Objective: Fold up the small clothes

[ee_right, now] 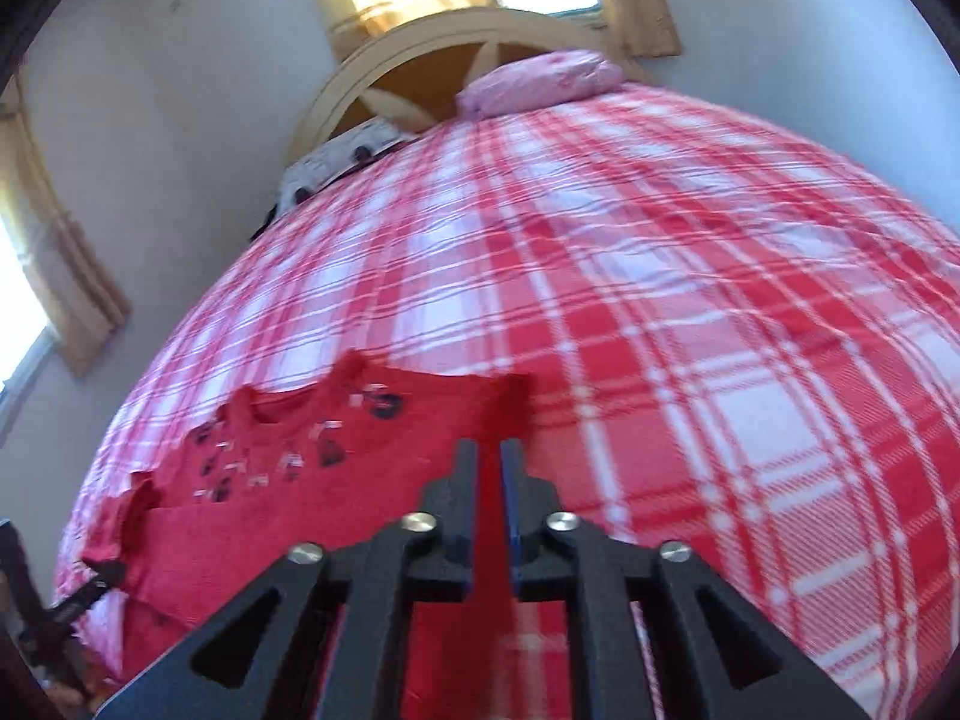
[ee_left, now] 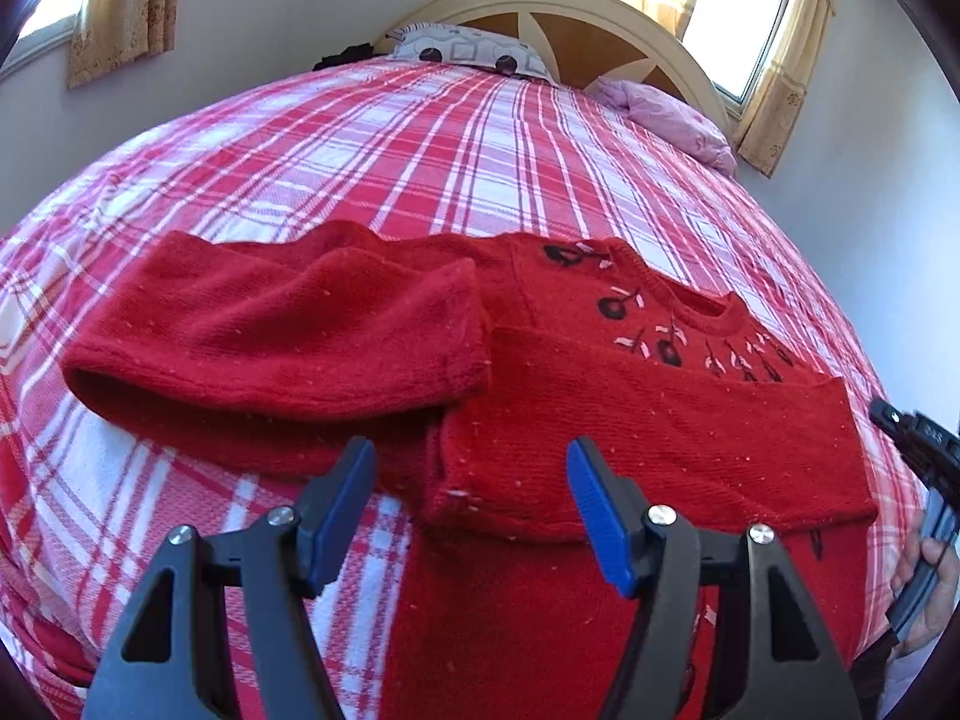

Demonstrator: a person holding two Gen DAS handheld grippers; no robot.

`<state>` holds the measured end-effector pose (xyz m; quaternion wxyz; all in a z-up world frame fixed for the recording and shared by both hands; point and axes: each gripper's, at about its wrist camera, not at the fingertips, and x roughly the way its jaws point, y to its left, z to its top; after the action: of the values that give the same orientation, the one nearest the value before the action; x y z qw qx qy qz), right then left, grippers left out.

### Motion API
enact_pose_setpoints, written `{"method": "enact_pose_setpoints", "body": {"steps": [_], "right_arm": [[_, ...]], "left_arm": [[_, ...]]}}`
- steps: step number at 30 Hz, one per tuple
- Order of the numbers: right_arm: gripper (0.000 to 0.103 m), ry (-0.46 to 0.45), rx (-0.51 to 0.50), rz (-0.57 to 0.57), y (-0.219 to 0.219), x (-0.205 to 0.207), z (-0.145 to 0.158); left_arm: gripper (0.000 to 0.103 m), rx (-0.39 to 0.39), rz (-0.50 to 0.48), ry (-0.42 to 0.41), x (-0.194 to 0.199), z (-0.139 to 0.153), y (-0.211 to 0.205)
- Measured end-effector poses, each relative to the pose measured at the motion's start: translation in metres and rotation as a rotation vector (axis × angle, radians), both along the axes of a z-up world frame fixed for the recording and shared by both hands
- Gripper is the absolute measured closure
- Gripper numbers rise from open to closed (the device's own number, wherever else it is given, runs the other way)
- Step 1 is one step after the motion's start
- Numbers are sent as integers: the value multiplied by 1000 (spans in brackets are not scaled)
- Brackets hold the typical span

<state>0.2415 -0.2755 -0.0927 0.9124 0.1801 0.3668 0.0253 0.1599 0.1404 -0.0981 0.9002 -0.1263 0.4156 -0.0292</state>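
Observation:
A red knitted sweater (ee_left: 600, 420) with dark flower motifs near its neck lies flat on the bed. One sleeve (ee_left: 288, 336) is folded across its left part. A second fold (ee_left: 660, 456) lies across the chest. My left gripper (ee_left: 471, 462) hovers open just above the near end of that fold, with nothing pinched. In the right wrist view the sweater (ee_right: 270, 528) lies to the left. My right gripper (ee_right: 489, 450) stands over its right edge with its jaws a narrow gap apart, red cloth showing in the gap and the pads not pressing on it.
A red and white plaid cover (ee_left: 420, 138) spreads over the whole bed. A patterned pillow (ee_left: 468, 48) and a purple pillow (ee_left: 666, 114) lie by the cream headboard (ee_left: 600, 0). A hand (ee_left: 930, 588) shows at the right edge. The right half of the cover (ee_right: 720, 300) is bare.

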Motion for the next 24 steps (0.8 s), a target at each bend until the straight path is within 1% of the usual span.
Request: {"method": "enact_pose_setpoints", "body": {"steps": [1, 2, 3, 4, 6, 7, 8, 9, 10, 11, 12, 13, 14, 16, 19, 21, 22, 24], "right_arm": [[59, 12, -5, -1, 1, 5, -2], [37, 20, -17, -4, 3, 11, -4], [35, 20, -27, -5, 4, 15, -7], [35, 28, -39, -2, 7, 19, -9], [35, 46, -57, 14, 12, 27, -15], [35, 64, -88, 17, 16, 33, -18], [39, 86, -127, 13, 19, 39, -22], [49, 91, -143, 25, 21, 43, -25], [55, 100, -160, 48, 24, 47, -28], [66, 113, -199, 70, 28, 52, -31], [82, 105, -217, 77, 30, 53, -31], [95, 98, -235, 72, 29, 53, -29], [95, 95, -217, 52, 23, 53, -27], [95, 84, -141, -20, 3, 48, -27], [95, 89, -94, -64, -11, 46, -38], [95, 95, -83, -91, -11, 48, -38], [95, 102, -84, -115, -13, 51, -38], [95, 123, -105, -164, -18, 59, -40]], "left_arm": [[35, -3, -5, 1, -1, 0, -2], [35, 2, -12, -2, -2, 0, -4], [35, 17, -19, -5, -3, 0, -6], [35, 31, -24, -8, -3, 0, -8], [31, 55, -33, -12, -3, 0, -11], [28, 58, -31, -12, -3, 0, -11], [28, 54, -28, -13, -2, 0, -11], [28, 49, -26, -12, -1, -1, -12], [28, 46, -25, -9, 1, -1, -12], [27, 49, -23, -6, 3, -2, -13], [26, 55, -19, -3, 5, -3, -14], [25, 64, -15, 0, 8, -3, -15], [25, 65, -15, 0, 9, -3, -16], [25, 64, -17, -4, 11, -3, -17], [19, 87, -12, -6, 16, -8, -21], [19, 116, -10, 1, 21, -12, -25], [18, 145, -11, -2, 24, -14, -28], [17, 179, -15, 3, 27, -14, -30]]}}
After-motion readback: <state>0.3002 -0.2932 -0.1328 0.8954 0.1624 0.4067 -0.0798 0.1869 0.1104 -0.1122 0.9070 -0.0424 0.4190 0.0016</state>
